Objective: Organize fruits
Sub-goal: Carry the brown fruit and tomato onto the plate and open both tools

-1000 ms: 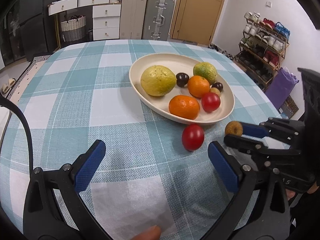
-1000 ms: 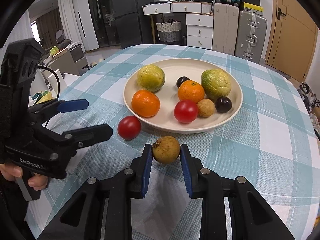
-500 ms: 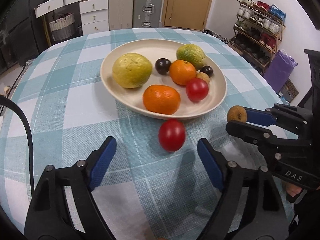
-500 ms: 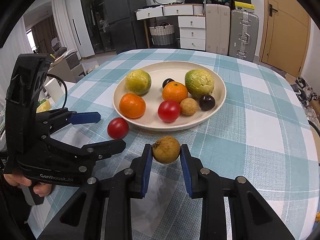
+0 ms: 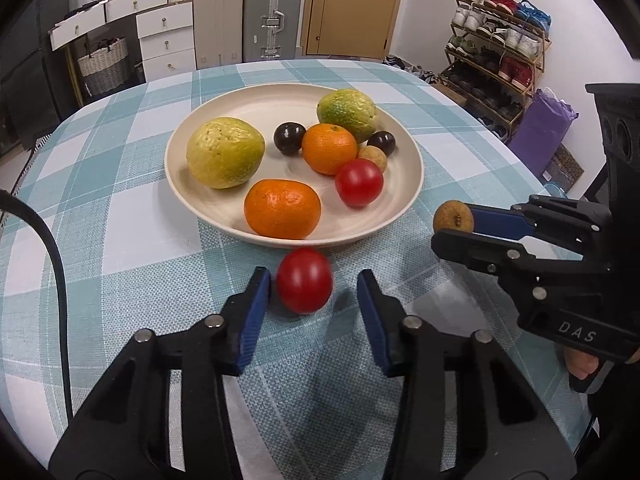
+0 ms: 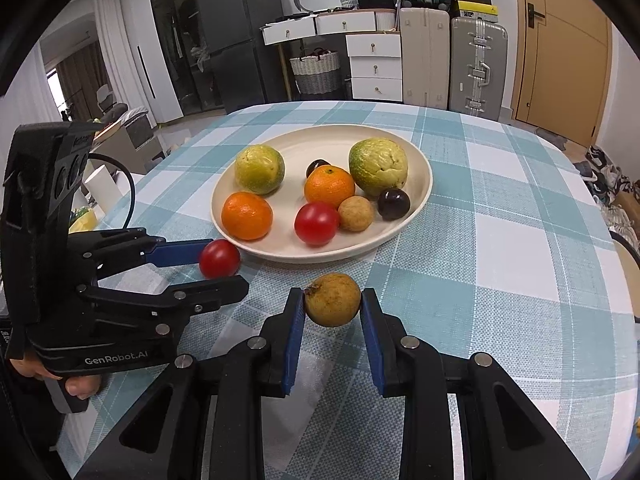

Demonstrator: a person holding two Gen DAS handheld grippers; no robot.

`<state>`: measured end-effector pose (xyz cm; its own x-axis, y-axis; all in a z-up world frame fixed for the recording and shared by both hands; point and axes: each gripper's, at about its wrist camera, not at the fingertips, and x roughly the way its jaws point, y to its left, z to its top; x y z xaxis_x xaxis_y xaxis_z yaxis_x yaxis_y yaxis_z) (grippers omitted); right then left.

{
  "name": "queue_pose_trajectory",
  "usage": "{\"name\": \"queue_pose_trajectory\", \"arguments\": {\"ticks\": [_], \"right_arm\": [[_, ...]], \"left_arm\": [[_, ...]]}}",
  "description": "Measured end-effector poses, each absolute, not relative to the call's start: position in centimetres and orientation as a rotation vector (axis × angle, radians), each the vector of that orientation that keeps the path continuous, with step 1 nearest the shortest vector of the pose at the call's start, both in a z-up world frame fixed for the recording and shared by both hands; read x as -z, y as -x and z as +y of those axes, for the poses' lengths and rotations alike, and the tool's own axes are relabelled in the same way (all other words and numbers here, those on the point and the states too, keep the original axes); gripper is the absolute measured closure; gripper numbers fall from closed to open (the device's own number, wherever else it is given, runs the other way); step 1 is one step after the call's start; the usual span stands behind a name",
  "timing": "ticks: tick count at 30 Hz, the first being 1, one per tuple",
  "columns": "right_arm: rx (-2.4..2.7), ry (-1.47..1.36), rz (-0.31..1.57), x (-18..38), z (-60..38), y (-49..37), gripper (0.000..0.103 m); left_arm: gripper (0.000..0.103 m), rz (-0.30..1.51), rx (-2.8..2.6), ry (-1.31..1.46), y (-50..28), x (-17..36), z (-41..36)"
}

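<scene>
Underneath, a teal-checked cloth [image 5: 120,220] covers the table; suitcases [image 6: 476,64] and drawers [image 6: 374,66] stand far. Left gripper [image 5: 314,284] is closing around a tomato [image 5: 304,280]; right gripper [image 6: 332,308] clamps a longan [image 6: 332,305].

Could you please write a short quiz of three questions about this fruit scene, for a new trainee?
1. True or false: the right gripper is shut on a small brown fruit.
2. How many fruits lie on the cream plate?
3. Where is the loose red tomato? A) on the plate; B) on the checked tablecloth, between the fingers of the left gripper; C) on the floor.

Key:
1. True: both pads press on it.
2. Seven: two green-yellow fruits, two oranges, two dark round fruits hidden partly, one tomato, one small brown fruit would make eight; count again: eight.
3. B; the jaws are closing, with a gap on one side.
</scene>
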<state>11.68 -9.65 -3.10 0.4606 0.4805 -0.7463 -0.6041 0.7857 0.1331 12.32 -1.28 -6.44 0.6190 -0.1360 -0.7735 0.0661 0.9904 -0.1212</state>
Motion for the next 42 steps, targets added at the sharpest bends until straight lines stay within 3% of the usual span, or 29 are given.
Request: {"name": "queue_pose_trajectory", "arguments": {"ticks": [4,26,42], "right_arm": [[-0.669,0.157,0.862,3.1,-9.7,-11.7,0.074],[-0.681,0.153,0.821,1.9,-9.3,-11.2,0.074],[-0.716,0.142,0.811,1.3,-7.6,-12.0,0.074]], "left_arm": [[0.078,0.895,0.124,0.093,-12.2,6.4,-1.1],[0.079,0.781,0.126,0.116,-9.2,3.3,0.6],[0.078,0.723,0.118,0.112,-11.3,0.8,1.3]]}}
